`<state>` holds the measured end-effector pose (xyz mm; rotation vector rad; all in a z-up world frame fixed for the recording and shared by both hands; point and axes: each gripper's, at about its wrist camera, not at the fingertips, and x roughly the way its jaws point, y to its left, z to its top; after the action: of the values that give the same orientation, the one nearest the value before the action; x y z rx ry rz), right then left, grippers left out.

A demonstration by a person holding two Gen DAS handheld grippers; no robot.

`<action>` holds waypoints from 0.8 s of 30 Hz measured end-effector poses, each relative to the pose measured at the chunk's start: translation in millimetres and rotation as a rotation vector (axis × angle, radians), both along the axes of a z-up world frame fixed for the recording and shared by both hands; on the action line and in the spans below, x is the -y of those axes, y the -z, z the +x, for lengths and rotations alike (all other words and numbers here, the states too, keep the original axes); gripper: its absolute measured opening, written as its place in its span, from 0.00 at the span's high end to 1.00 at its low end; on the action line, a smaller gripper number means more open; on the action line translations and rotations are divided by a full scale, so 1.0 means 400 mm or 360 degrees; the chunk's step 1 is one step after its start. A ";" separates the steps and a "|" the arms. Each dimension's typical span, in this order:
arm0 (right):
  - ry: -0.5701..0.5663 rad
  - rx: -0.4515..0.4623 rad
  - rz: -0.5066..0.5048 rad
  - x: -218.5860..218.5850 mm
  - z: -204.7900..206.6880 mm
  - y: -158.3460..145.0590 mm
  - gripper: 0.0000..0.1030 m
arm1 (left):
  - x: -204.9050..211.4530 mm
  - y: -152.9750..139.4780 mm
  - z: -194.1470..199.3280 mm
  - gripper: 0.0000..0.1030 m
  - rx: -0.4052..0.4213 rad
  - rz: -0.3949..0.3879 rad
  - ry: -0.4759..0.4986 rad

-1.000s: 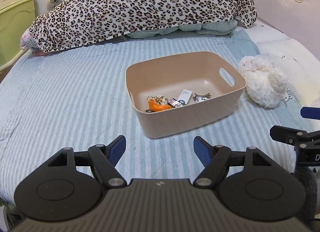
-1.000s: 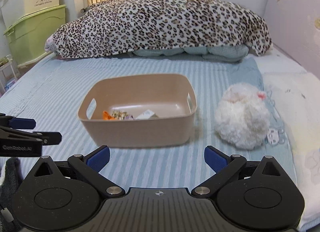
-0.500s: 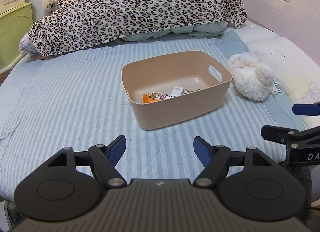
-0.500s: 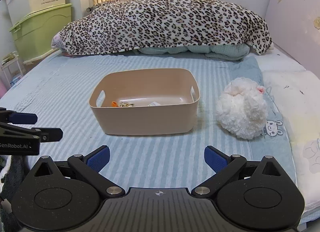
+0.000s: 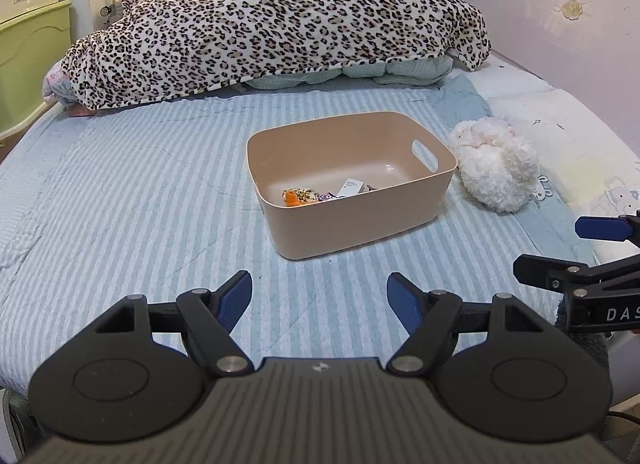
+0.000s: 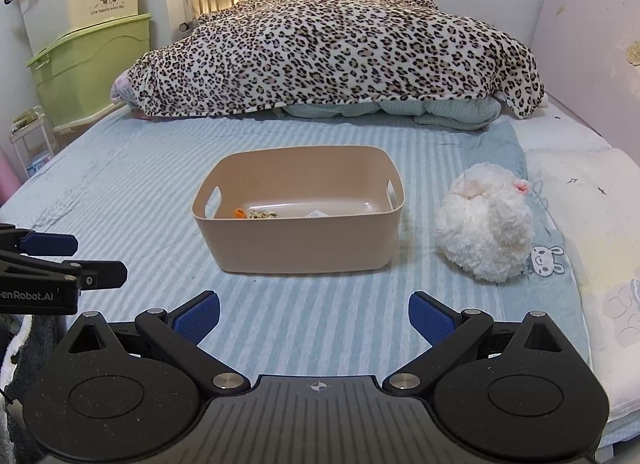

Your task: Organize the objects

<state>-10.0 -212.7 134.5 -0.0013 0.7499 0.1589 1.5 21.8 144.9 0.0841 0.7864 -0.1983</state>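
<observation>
A tan plastic bin (image 5: 360, 224) sits on the blue striped bed; it also shows in the right wrist view (image 6: 304, 240). Inside lie an orange and patterned toy (image 5: 298, 197), a small white box (image 5: 350, 187) and other small items. A white plush toy (image 5: 496, 168) lies on the bed right of the bin, also seen in the right wrist view (image 6: 486, 224). My left gripper (image 5: 320, 296) is open and empty, well short of the bin. My right gripper (image 6: 314, 316) is open and empty, also short of the bin.
A leopard-print blanket (image 5: 272, 24) is heaped at the far end of the bed. Green and cream storage boxes (image 6: 88, 64) stand at the left. A pale headboard (image 5: 560, 24) and white pillow (image 6: 592, 204) lie along the right side.
Both grippers have drawn back from the bin, which now looks smaller and farther away. Both stay open and empty.
</observation>
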 end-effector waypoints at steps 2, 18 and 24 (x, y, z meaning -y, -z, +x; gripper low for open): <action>-0.0004 -0.0005 0.0006 0.000 -0.003 0.001 0.01 | 0.004 0.001 -0.003 0.27 -0.0003 0.0010 0.0010; 0.0001 0.0009 -0.0014 -0.006 -0.021 -0.009 0.01 | 0.010 -0.003 -0.034 0.27 0.0006 0.0003 0.0026; -0.0004 -0.0008 -0.0013 -0.012 -0.016 0.000 0.01 | 0.005 -0.006 -0.035 0.27 0.0002 -0.0001 0.0017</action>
<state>-16.5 -207.7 134.4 -0.0094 0.7559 0.1582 -12.5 19.8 147.3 0.0879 0.7845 -0.2087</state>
